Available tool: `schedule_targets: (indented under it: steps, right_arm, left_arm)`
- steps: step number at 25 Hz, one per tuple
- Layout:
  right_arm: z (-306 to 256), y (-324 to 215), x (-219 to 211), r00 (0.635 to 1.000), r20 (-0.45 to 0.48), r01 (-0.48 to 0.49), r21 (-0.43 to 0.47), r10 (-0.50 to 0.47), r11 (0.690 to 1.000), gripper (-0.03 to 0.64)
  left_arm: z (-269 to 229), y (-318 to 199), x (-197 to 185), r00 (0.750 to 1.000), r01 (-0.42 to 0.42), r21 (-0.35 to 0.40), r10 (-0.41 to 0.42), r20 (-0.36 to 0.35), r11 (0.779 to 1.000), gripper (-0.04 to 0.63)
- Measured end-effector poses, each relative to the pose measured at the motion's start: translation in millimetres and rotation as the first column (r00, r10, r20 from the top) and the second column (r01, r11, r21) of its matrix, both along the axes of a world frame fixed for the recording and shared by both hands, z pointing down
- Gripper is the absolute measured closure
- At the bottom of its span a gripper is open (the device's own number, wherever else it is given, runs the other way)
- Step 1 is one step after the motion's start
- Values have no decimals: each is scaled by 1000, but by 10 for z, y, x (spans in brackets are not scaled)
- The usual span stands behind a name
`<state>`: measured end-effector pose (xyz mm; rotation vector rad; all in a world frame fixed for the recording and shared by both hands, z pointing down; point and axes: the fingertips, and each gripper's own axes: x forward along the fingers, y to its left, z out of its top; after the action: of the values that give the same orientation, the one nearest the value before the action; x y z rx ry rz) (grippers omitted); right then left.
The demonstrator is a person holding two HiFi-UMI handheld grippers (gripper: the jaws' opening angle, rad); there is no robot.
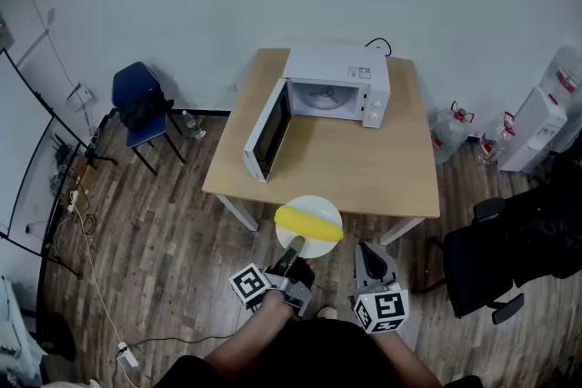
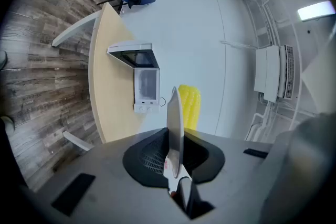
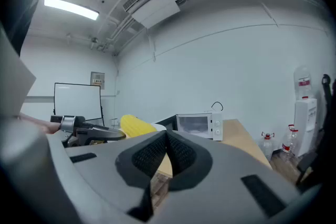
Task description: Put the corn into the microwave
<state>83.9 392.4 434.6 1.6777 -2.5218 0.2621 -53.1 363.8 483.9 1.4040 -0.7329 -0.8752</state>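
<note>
The left tool (image 1: 293,248) pinches the plate (image 1: 314,203) by its rim; carry it level so the seemingly loose corn (image 1: 309,223) reaches the open microwave (image 1: 338,86). The right tool (image 1: 369,255), pressed together, holds nothing.

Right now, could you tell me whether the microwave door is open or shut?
Open: the microwave door stands swung out leftward, exposing the cavity.

Head view is looking steeply down from well above the worktop (image 1: 364,168); both gripper views are facing across it, sharing the microwave (image 1: 338,77).
</note>
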Motion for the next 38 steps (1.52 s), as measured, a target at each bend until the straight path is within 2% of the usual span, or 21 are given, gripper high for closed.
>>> schedule_targets:
  steps: [10, 19, 27, 32, 35, 38]
  right_arm:
    - [-73, 34, 186, 999, -44, 10, 66, -7, 998, 557]
    - [11, -102, 212, 1000, -28, -9, 53, 10, 999, 557]
    - [31, -530, 276, 999, -17, -46, 47, 46, 998, 557]
    - [145, -983, 286, 998, -14, -55, 6, 55, 998, 557]
    - [177, -1283, 237, 999, -36, -33, -13, 32, 999, 557]
    - [205, -1582, 202, 998, -45, -34, -30, 33, 999, 557]
  left_arm:
    - [15, 72, 155, 999, 45, -11, -45, -13, 999, 560]
    - [50, -59, 150, 998, 51, -13, -51, -31, 999, 560]
    - [167, -601, 43, 996, 84, -21, -84, 0, 996, 560]
    - [223, -1026, 94, 999, 43, -21, -42, 33, 999, 560]
    - [260, -1324, 135, 1000, 26, -38, -25, 17, 999, 560]
    - [258, -1621, 157, 1000, 11, -24, -10, 15, 1000, 560]
